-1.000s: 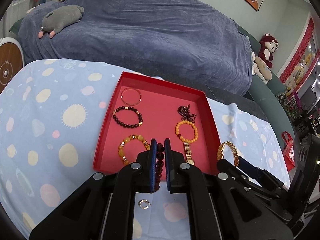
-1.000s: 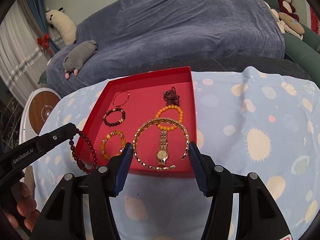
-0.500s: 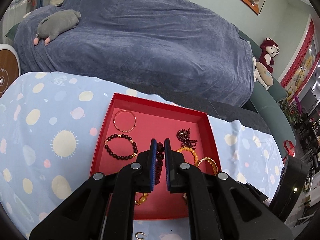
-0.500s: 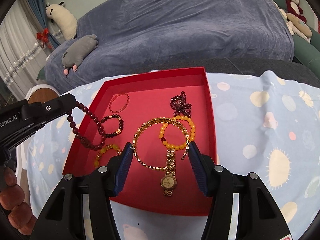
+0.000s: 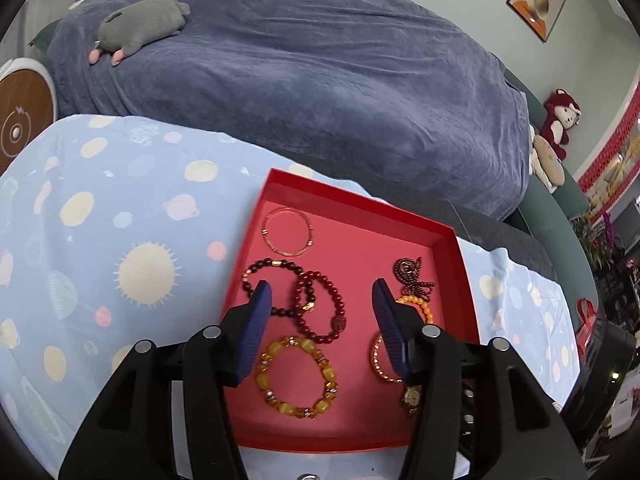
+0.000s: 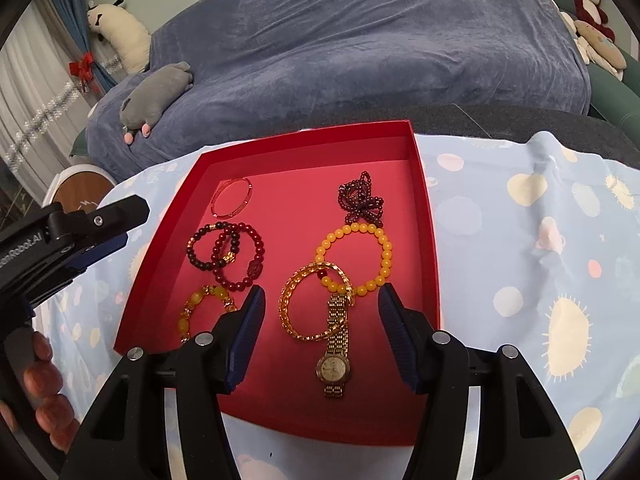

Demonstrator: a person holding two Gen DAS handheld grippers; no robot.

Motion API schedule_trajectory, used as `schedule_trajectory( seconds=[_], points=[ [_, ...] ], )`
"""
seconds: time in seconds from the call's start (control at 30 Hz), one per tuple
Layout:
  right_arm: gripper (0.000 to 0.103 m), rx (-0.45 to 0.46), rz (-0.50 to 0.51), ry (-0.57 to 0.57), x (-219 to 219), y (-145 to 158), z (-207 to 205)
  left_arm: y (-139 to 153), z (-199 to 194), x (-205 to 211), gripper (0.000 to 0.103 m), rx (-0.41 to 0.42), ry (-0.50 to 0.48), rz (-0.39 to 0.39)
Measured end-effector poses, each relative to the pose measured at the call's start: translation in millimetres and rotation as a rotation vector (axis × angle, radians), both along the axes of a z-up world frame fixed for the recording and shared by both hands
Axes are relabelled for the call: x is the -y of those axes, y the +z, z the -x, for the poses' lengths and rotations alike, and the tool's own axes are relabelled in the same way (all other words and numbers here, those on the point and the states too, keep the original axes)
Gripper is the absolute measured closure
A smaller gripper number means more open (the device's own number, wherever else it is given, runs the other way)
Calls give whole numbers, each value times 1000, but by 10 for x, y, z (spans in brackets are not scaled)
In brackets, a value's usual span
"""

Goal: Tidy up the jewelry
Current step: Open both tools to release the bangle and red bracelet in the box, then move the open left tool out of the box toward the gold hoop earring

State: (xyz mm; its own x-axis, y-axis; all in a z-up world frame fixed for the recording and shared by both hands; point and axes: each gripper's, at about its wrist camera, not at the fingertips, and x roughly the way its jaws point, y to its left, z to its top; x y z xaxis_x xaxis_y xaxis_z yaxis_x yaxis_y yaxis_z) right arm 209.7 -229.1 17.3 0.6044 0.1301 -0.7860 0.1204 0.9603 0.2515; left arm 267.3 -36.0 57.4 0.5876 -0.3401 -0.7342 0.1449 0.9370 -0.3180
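Note:
A red tray (image 5: 360,208) (image 6: 424,216) on the spotted blue cloth holds several pieces of jewelry. A dark red bead bracelet (image 5: 320,306) (image 6: 240,260) lies in it, overlapping a black bead bracelet (image 5: 256,276) (image 6: 200,248). A gold chain bracelet (image 6: 316,304) lies over a gold watch (image 6: 334,364) and an orange bead bracelet (image 6: 356,256). My left gripper (image 5: 322,330) is open and empty above the tray's left half. My right gripper (image 6: 322,336) is open and empty above the gold bracelet and watch.
Also in the tray are a thin pink bangle (image 5: 287,232), a yellow bead bracelet (image 5: 298,376) and a dark bead cluster (image 6: 360,198). A small silver ring (image 5: 308,477) lies on the cloth in front of the tray. A blue-covered sofa (image 5: 320,80) stands behind the table.
My left gripper opened and let the dark red bracelet drop into the tray. My right gripper let the gold bracelet go; it now lies in the tray. Both grippers moved forward over the tray.

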Motion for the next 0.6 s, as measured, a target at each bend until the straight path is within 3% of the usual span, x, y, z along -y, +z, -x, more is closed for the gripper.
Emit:
schedule_trajectory(
  seconds=[0.33,0.6],
  points=[
    [45,18,-6,-14,5,112,460,-95,411,-350,50,-37,56,-10],
    [45,-12,-2,-7,-87,74,881,-257,903,-421,50,-74,50,-67]
  ],
)
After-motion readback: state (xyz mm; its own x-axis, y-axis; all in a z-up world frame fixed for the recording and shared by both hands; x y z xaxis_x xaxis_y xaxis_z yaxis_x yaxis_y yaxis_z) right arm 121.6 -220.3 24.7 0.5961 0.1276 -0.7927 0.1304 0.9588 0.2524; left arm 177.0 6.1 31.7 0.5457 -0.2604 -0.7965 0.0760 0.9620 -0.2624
